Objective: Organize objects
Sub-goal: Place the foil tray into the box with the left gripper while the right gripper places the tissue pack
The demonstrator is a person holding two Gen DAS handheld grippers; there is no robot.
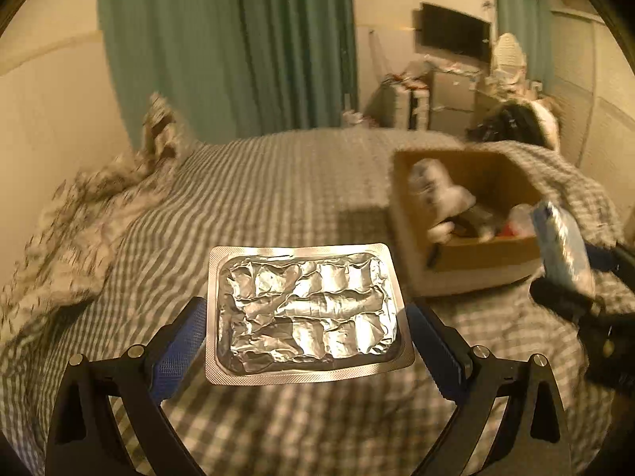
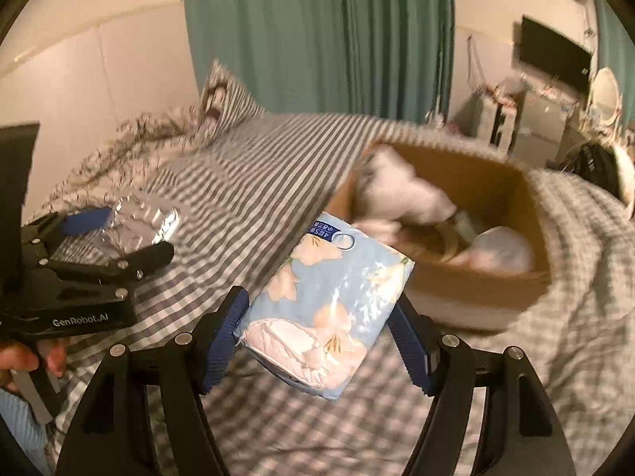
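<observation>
Here, above a bed spread with a gray-and-white checked cover, the left gripper is held level, its blue-padded jaws clamped on the two short edges of a silver foil blister pack that lies flat between them, crinkled foil side up. In the right wrist view the same tool appears at the left edge, gripped by a bare hand, with the lettering "GenRobot.AI" legible in white on its black body.

The right gripper is raised just short of an open cardboard box, jaws pressed against the sides of a soft tissue packet carried at a tilt. The packet's wrapper is pale blue with a peach flower print; a dark blue label strip near its top carries white characters too blurred to read, apart from what looks like "4" and "5".

The box rests on the cover to the right, well apart from the blister pack. Inside it lie a white stuffed toy against the far-left wall, a pale rounded bundle at the near right, and other dark and tan items too blurred to name. Green curtains hang behind the bed.
</observation>
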